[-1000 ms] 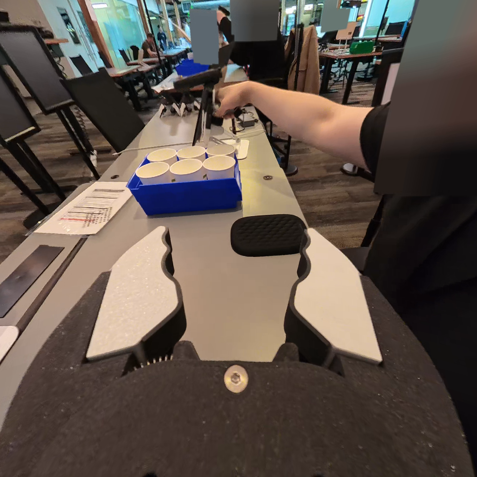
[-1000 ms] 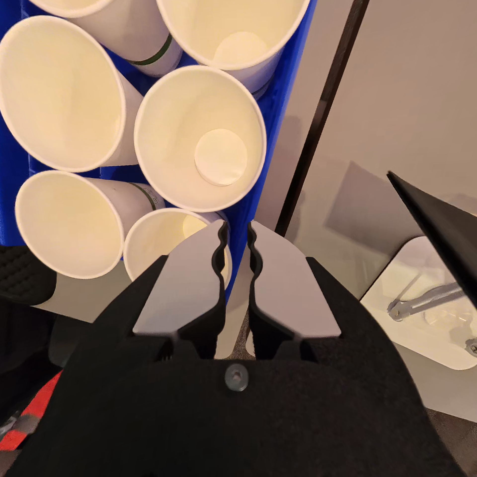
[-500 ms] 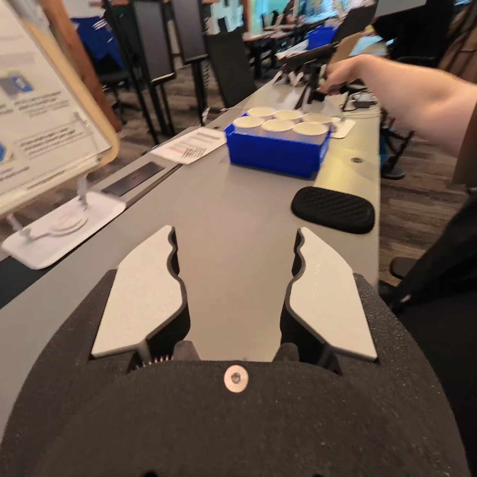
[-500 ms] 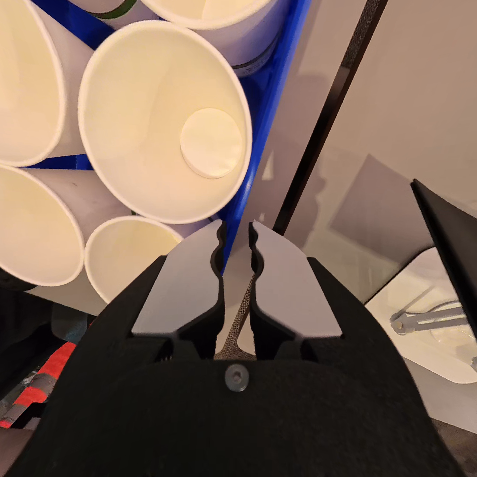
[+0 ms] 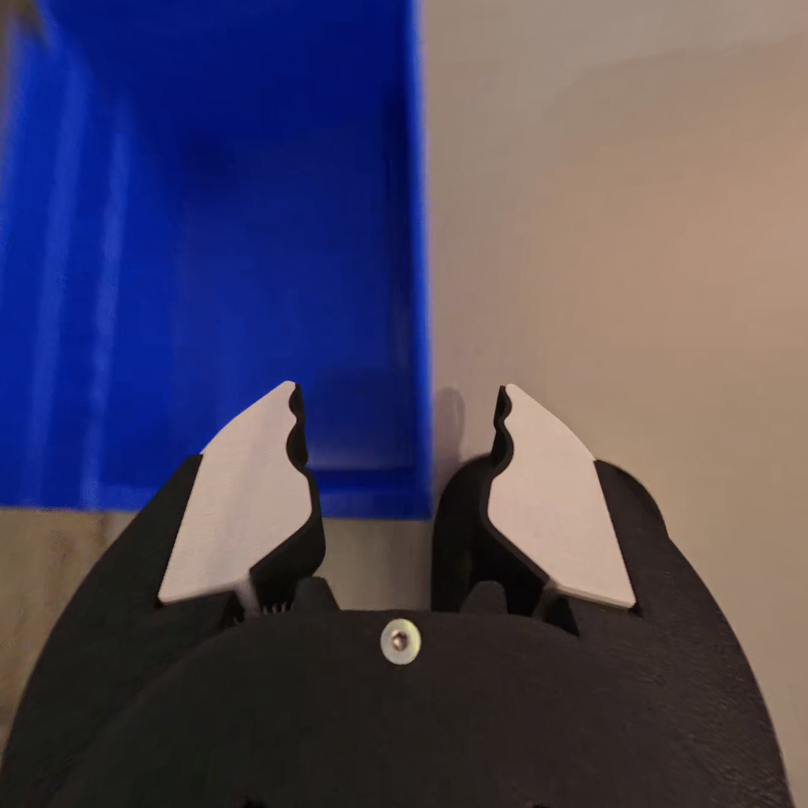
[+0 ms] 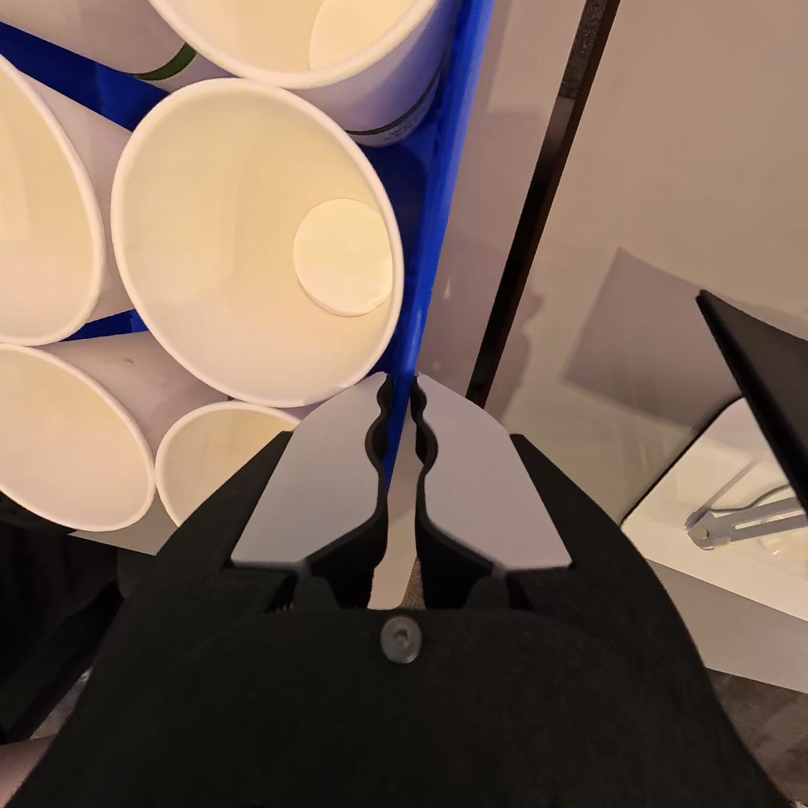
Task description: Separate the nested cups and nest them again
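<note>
Here my right tool (image 6: 401, 384) is pinched almost closed astride the blue bin (image 6: 452, 144) wall, the white cups (image 6: 258, 245) standing mouth-up inside just left of it, while my left tool (image 5: 398, 393) hovers wide open and empty over another bin corner.

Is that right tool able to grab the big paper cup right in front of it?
Probably, but not yet: the right tool is nearly shut over the blue bin's wall. The cup stands open and uncovered alongside.
</note>
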A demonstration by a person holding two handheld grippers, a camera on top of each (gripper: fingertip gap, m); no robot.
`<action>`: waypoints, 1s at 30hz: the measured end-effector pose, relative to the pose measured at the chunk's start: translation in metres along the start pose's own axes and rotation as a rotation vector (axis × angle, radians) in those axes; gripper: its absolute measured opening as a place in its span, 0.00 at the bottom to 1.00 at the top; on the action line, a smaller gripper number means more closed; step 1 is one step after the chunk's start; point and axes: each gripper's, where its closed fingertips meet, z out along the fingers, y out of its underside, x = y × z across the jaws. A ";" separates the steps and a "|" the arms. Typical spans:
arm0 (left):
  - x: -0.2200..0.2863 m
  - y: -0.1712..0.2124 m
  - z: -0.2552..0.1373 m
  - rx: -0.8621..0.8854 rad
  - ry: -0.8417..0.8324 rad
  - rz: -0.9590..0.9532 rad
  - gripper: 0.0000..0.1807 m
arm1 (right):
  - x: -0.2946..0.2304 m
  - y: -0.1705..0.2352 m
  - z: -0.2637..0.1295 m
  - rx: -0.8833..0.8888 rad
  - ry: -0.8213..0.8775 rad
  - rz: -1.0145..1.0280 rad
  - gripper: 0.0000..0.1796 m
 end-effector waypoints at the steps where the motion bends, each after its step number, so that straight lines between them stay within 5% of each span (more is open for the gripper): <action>1: -0.004 0.010 0.005 -0.053 0.024 -0.047 0.47 | 0.000 0.000 0.000 -0.005 0.009 -0.005 0.04; 3: -0.002 0.025 0.015 -0.138 0.103 -0.111 0.43 | 0.000 0.000 0.000 -0.016 0.026 -0.010 0.04; 6: 0.020 0.021 0.021 -0.110 0.291 -0.201 0.16 | 0.001 0.000 0.000 -0.030 0.048 -0.016 0.04; 11: 0.016 0.009 0.030 -0.101 0.140 -0.060 0.07 | 0.001 0.000 0.000 -0.040 0.061 -0.013 0.04; 17: 0.044 -0.013 0.042 -0.114 0.034 0.001 0.04 | 0.001 0.000 -0.001 -0.046 0.080 0.015 0.04; 30: 0.207 -0.033 0.021 -0.038 0.236 0.131 0.10 | 0.002 -0.005 0.001 -0.024 0.073 0.119 0.04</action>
